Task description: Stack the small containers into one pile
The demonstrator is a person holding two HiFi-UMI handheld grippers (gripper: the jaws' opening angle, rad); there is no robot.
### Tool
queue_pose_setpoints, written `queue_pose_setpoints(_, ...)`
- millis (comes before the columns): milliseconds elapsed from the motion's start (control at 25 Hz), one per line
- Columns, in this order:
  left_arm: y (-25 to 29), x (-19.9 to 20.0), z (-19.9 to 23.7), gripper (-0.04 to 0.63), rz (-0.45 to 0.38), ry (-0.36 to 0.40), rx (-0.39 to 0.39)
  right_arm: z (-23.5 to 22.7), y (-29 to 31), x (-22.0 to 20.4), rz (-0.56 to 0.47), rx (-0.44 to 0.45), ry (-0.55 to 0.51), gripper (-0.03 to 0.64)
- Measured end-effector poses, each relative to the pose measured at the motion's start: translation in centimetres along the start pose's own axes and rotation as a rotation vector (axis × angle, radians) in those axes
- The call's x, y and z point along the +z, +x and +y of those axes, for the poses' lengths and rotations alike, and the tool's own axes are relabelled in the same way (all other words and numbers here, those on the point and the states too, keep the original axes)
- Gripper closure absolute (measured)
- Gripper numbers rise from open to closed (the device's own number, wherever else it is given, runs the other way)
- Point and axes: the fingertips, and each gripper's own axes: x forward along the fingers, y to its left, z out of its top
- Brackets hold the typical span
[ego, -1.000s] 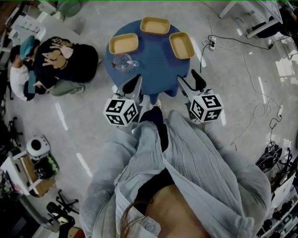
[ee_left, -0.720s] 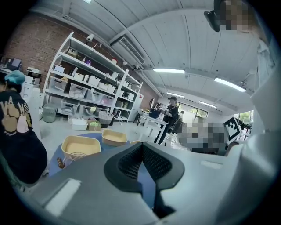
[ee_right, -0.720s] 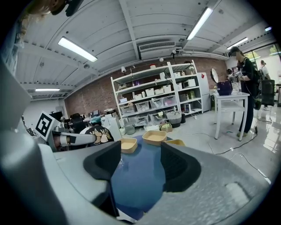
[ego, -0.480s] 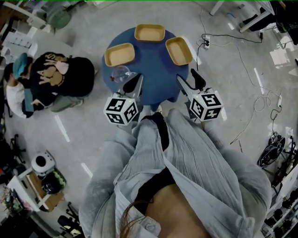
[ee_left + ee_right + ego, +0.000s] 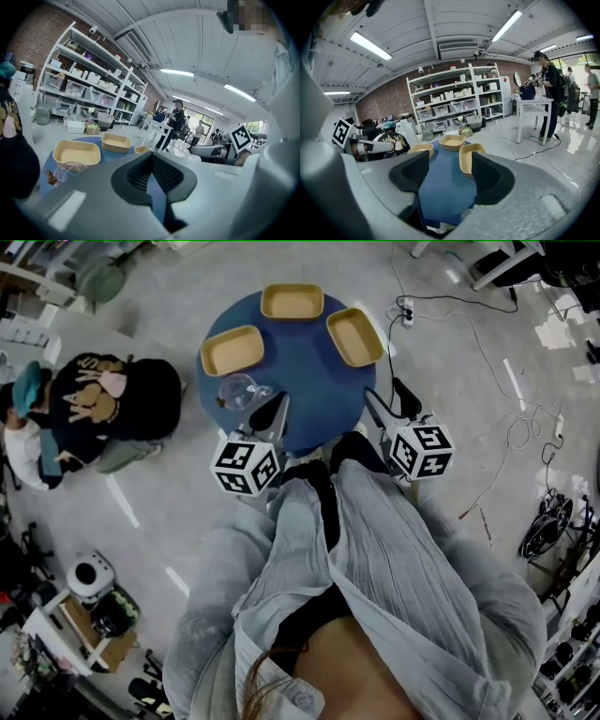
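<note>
While I hold both tools at the near edge of the blue counter [image 5: 298, 371], the three containers sit apart, none stacked — the left container [image 5: 232, 350] at 10 o'clock, the far container [image 5: 292, 302] at 12, the right container [image 5: 354, 337] at 2. A glass [image 5: 239, 390] stands at 8 o'clock, just ahead of my left gripper [image 5: 274, 411], whose fingers meet at the tips on nothing. My right gripper [image 5: 392, 397], at 4 o'clock, has its fingers apart — only counter shows between them.
</note>
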Motion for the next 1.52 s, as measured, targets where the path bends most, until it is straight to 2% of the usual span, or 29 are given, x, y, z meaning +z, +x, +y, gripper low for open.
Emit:
queue_pose_setpoints(440,3.1,-1.1,0.8,0.580,0.039,-0.036,0.017,-3.8,3.5,-0.1,0.071,-0.005,-0.022,0.345)
queue_pose_setpoints(880,8.0,-1.0,2.4,0.580,0.089,-0.075,0.069,-8.6,8.6,-0.9,0.179,-0.021,-0.013,0.375)
queue_pose_setpoints(1520,12.0,-4.2,3.7,0.580,0.201,-0.117,0.111,-12.6,13.3,-4.5,0.298,-0.026,0.027,0.419)
